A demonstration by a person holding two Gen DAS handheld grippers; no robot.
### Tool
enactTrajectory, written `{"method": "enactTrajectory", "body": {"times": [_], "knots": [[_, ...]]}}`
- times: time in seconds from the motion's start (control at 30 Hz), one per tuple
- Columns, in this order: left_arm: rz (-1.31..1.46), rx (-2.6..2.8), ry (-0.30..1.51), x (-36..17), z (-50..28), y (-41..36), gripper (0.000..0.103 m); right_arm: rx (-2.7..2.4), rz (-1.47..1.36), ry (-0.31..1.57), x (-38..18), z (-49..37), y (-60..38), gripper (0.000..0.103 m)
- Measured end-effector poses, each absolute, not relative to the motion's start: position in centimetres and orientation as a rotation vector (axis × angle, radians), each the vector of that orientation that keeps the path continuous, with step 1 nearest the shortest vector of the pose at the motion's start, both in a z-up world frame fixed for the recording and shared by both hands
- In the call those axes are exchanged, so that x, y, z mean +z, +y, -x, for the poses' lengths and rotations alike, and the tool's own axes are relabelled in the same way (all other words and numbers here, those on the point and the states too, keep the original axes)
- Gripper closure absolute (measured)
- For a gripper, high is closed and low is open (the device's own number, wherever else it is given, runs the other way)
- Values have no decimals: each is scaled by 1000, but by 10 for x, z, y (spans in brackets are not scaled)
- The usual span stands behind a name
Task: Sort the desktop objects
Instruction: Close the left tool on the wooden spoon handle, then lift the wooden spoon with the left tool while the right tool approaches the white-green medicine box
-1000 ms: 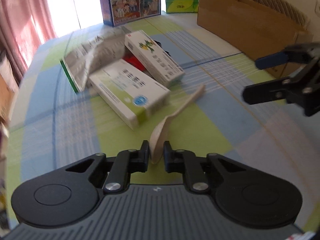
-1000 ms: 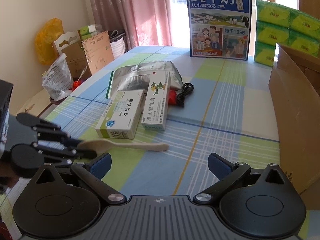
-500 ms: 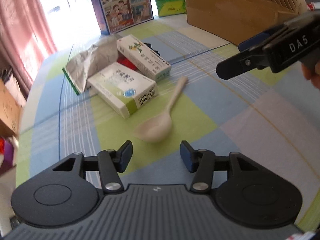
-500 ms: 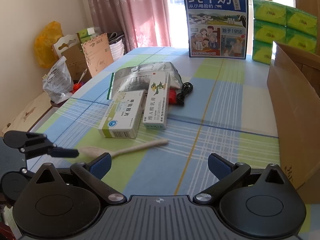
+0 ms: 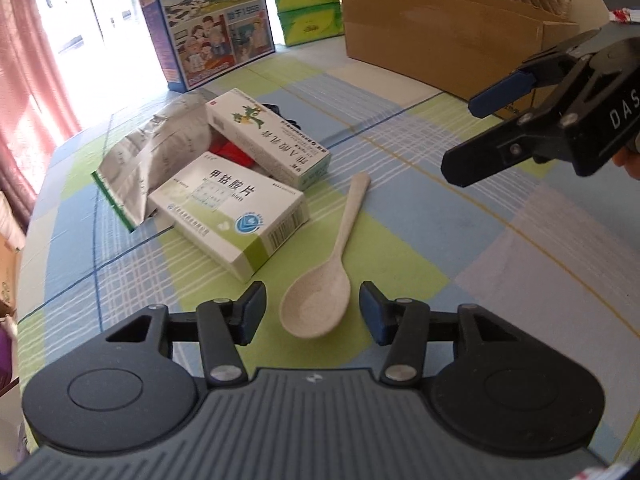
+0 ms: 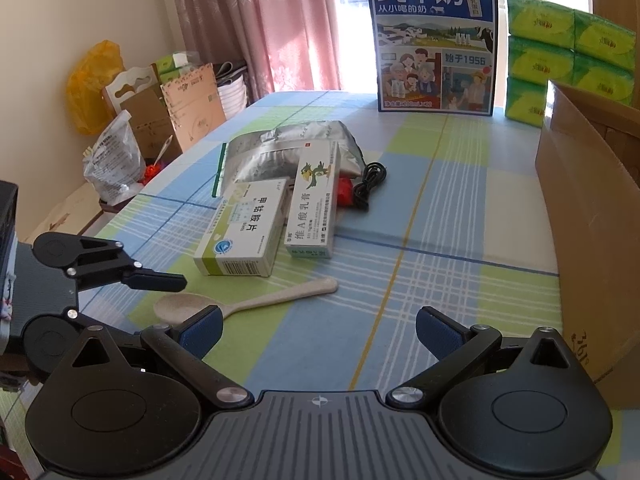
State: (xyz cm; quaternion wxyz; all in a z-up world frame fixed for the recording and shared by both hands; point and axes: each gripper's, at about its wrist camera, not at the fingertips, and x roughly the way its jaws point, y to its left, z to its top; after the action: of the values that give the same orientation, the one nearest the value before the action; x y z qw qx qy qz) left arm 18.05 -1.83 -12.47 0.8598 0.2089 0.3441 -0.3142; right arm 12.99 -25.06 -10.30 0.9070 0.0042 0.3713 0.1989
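- Two hand-held grippers of matte black plastic with blue rubbery pads hover over a table covered in a smooth checked cloth of blue, green and white.
- Far left on the table, a crinkled silver foil pouch with a green edge lies flat.
- Just beside it, partly over it, sit two rectangular white-and-green cardboard medicine boxes: a wider one with a barcode and a longer one with a green parrot print.
- A red object shows between the boxes; a coiled black cable lies behind them.
- A pale beige, matte, speckled spoon lies on the cloth, bowl up, handle pointing toward the boxes.
- The left gripper is spread wide, gripping nothing; the spoon's bowl lies between its pads, not touching either.
- The right gripper is also wide apart and empty, beyond the spoon's handle end.
- Farther right stands a brown corrugated cardboard box.
- At the back: an upright blue printed milk carton and stacked green tissue packs.
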Motion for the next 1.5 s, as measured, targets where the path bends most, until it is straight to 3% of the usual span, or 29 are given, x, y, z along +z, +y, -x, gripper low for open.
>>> {"method": "enactTrajectory", "body": {"times": [0.1, 0.27, 0.53, 1.2, 1.5], "knots": [[-429, -677, 734, -125, -184, -19, 58, 411, -8, 766, -103, -130, -250, 2], [-429, -692, 744, -124, -184, -22, 74, 410, -9, 765, -103, -130, -250, 2], [-428, -694, 739, -125, -180, -22, 76, 411, -13, 766, -103, -130, -250, 2], [-503, -718, 692, -126, -177, -22, 71, 413, -11, 770, -104, -128, -247, 2], [-461, -712, 701, -126, -175, -23, 75, 407, -18, 766, -104, -130, -248, 2]]}}
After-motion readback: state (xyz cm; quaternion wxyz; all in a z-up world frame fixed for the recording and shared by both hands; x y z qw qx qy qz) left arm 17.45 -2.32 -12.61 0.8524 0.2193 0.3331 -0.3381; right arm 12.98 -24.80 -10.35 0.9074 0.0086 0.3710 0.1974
